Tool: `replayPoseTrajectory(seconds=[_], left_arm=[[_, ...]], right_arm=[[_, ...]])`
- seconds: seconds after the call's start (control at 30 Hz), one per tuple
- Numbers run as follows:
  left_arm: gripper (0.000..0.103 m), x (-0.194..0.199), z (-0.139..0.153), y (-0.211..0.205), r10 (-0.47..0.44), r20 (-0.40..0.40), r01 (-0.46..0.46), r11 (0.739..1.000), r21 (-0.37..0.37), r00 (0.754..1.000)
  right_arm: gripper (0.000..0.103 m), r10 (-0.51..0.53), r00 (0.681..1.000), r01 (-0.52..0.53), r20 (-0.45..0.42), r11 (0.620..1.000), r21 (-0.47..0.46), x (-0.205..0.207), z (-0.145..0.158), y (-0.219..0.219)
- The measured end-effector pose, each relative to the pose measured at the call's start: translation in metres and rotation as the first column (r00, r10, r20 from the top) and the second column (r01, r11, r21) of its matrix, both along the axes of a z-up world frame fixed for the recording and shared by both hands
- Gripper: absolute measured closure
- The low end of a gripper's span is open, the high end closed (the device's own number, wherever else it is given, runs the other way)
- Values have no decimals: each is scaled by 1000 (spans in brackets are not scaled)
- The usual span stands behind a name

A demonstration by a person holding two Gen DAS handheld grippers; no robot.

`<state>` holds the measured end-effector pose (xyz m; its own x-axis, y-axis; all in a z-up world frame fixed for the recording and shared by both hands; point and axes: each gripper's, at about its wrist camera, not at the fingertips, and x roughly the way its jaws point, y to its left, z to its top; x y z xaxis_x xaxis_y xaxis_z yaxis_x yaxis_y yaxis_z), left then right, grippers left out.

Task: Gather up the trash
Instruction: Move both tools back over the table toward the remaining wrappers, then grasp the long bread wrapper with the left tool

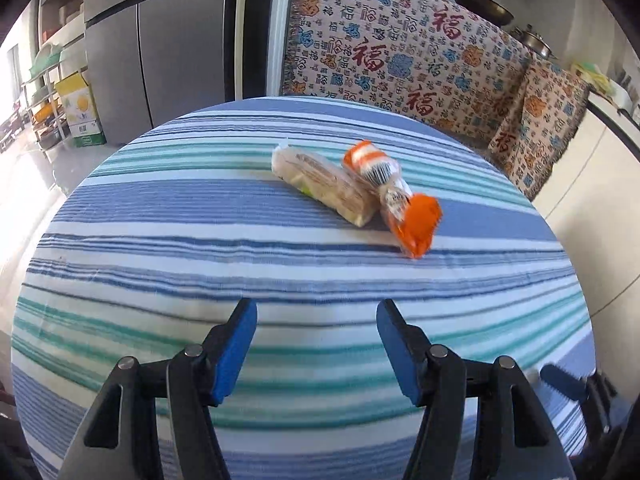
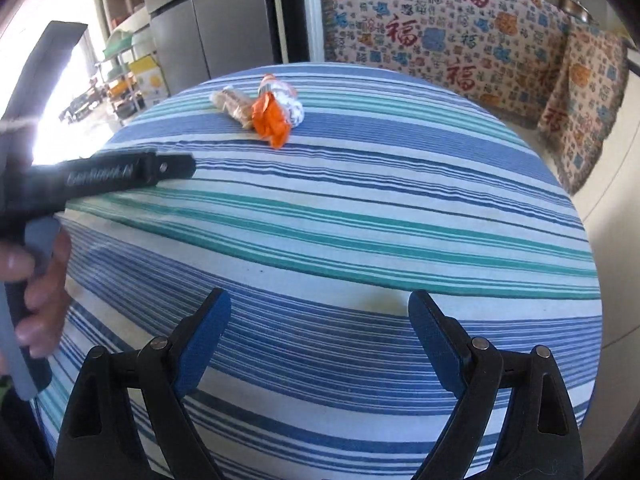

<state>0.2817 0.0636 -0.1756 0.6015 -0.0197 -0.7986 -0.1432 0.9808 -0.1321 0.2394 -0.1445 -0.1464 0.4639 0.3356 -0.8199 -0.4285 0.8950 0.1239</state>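
Well ahead of left gripper (image 1: 317,312): two wrappers (image 1: 356,192) on tbl

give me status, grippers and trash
Left gripper open, empty. Right gripper open, empty. Orange wrapper and beige wrapper touching on striped table. Path clear.

Large red "福" characters repeat across the patterned throw (image 1: 404,56) at twelve o'clock beyond the striped table.
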Motion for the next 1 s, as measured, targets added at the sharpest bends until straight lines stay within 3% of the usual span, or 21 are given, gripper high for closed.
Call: replayPoseTrajectory(seconds=[0.37,0.53,0.63,0.67,0.77,1.0], left_arm=[[38,83,-13,22,128,24,-126,990,-60,992],[39,107,-16,17,144,12,-143,989,-42,990],[40,109,-18,11,133,20,-133,991,9,991],[43,107,-19,10,118,25,-119,993,22,993],[78,93,-19,12,47,37,-47,999,4,998],[83,35,-10,16,-103,-14,104,993,53,995]], right_arm=[[2,22,1000,-22,-11,999,-26,0,-1,10],[1,23,1000,-23,-10,999,-31,-3,-1,10],[1,23,1000,-23,-10,999,-29,-2,0,10],[1,22,1000,-23,-10,999,-30,-3,0,11],[1,23,1000,-23,-10,999,-31,-3,-1,11],[1,21,1000,-21,-11,999,-28,-2,-1,10]])
